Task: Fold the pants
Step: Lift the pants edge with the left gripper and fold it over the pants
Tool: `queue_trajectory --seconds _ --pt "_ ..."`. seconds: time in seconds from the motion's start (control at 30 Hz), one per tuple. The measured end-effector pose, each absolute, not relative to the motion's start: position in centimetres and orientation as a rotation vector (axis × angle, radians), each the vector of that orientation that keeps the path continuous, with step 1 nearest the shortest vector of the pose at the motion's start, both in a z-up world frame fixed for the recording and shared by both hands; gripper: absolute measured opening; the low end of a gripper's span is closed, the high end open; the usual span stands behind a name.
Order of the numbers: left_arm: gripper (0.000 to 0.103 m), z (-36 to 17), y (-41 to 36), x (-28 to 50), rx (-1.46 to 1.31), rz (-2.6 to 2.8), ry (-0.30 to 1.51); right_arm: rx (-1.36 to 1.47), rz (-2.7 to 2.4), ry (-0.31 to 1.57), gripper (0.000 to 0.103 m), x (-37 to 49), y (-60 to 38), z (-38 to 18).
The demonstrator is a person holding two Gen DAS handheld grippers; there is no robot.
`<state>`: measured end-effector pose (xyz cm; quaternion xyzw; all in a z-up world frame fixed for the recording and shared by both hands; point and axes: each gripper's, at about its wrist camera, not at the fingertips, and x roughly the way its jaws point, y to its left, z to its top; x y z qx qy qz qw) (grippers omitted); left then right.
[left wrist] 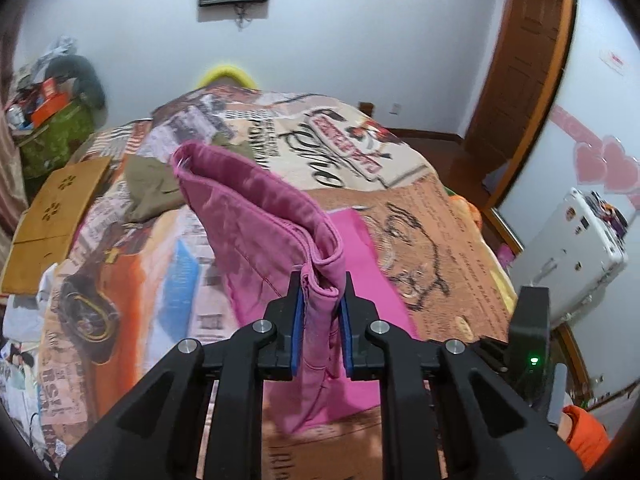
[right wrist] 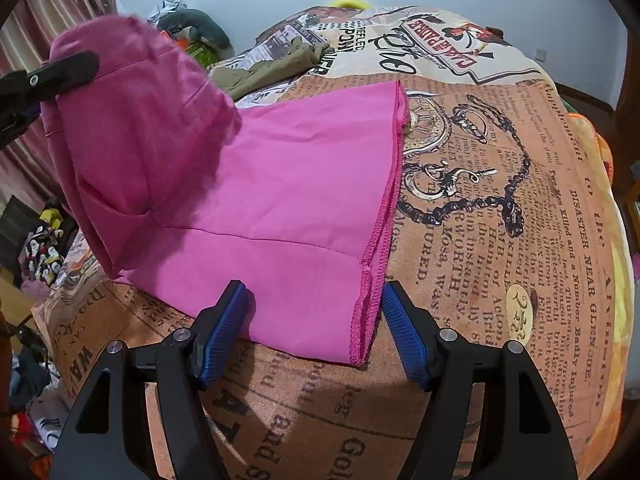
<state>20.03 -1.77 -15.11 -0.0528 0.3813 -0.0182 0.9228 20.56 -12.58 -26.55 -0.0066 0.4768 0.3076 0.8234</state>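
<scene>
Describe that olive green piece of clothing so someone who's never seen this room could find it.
Start at the bed covered by the newspaper-print blanket. Beyond the pink pants, toward the far wall, lies the olive garment, crumpled. It is the only dull green cloth on the blanket, and nothing holds it.

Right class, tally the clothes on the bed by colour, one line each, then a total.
Pink pants: 1
Olive-green garment: 1
Total: 2
</scene>
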Motion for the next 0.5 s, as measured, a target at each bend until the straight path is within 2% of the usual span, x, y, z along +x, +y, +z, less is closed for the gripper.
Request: queue_trajectory --seconds 0.5 --pt "0.013 -18.9 -6.1 22.4 -0.175 -0.19 0.936 -0.013 0.637 1.01 0.066 20.6 -13.3 -26.1"
